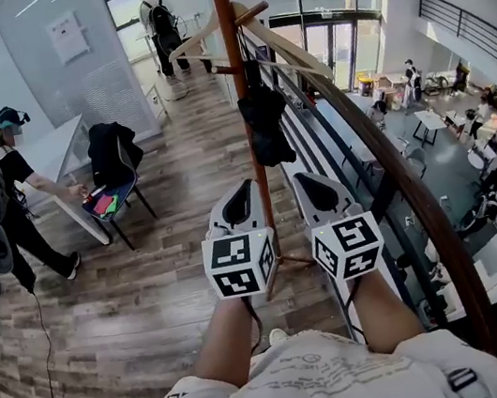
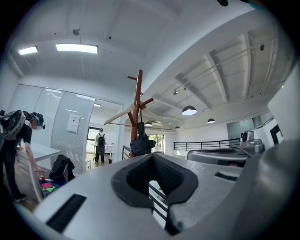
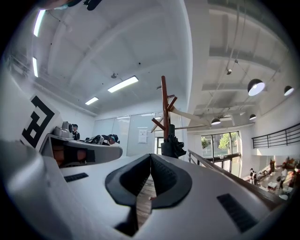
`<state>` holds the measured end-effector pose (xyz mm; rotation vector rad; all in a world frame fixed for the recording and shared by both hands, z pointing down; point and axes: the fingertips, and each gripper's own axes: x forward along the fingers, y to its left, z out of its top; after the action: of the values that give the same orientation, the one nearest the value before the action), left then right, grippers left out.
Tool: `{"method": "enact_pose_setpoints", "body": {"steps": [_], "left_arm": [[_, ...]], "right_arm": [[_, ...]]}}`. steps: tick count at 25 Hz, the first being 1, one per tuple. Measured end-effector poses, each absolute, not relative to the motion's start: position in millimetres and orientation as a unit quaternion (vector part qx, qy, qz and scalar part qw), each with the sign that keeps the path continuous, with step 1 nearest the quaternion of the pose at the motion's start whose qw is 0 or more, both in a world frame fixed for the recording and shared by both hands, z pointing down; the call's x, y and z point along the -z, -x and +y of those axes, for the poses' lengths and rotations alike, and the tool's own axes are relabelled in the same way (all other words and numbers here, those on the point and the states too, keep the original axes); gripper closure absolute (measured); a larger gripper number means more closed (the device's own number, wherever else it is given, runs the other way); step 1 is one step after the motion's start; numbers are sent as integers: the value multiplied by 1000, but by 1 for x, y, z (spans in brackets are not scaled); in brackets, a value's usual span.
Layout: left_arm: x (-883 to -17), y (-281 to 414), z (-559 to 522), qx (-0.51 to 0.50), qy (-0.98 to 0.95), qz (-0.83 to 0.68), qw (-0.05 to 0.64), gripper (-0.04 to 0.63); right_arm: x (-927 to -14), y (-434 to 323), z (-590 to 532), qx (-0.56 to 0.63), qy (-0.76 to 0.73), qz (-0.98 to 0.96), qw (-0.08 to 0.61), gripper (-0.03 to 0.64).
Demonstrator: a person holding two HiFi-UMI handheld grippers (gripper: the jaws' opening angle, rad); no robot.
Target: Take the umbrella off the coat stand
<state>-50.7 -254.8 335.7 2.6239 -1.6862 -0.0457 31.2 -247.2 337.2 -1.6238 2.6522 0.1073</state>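
Note:
A brown wooden coat stand (image 1: 236,72) rises just ahead of me. A folded black umbrella (image 1: 266,125) hangs from one of its pegs, beside the pole. My left gripper (image 1: 246,187) and right gripper (image 1: 308,177) are held side by side, level, just short of the stand's base and below the umbrella. Both are shut with nothing in them. In the left gripper view the umbrella (image 2: 140,143) hangs ahead, just above the closed jaw tips (image 2: 151,156). In the right gripper view the umbrella (image 3: 172,146) on the stand (image 3: 164,105) is likewise ahead of the jaw tips (image 3: 151,156).
A curved wooden handrail (image 1: 393,168) with a railing runs close along the right, an atrium below it. A chair with a black jacket (image 1: 114,158) and a white table (image 1: 58,153) stand at the left, a person (image 1: 8,197) beside them. Another person (image 1: 163,25) stands far back.

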Motion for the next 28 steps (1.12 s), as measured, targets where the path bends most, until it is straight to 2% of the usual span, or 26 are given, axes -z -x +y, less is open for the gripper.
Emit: {"method": "enact_pose_setpoints", "body": {"steps": [11, 17, 28], "left_arm": [[-322, 64, -342, 25, -855, -518, 7, 591], [-323, 70, -369, 21, -858, -513, 3, 591], [-335, 84, -390, 9, -846, -532, 27, 589]], "right_arm": [[-316, -21, -325, -53, 546, 836, 19, 614], [-294, -32, -356, -49, 562, 825, 42, 614], [-256, -38, -412, -53, 542, 837, 42, 612]]}}
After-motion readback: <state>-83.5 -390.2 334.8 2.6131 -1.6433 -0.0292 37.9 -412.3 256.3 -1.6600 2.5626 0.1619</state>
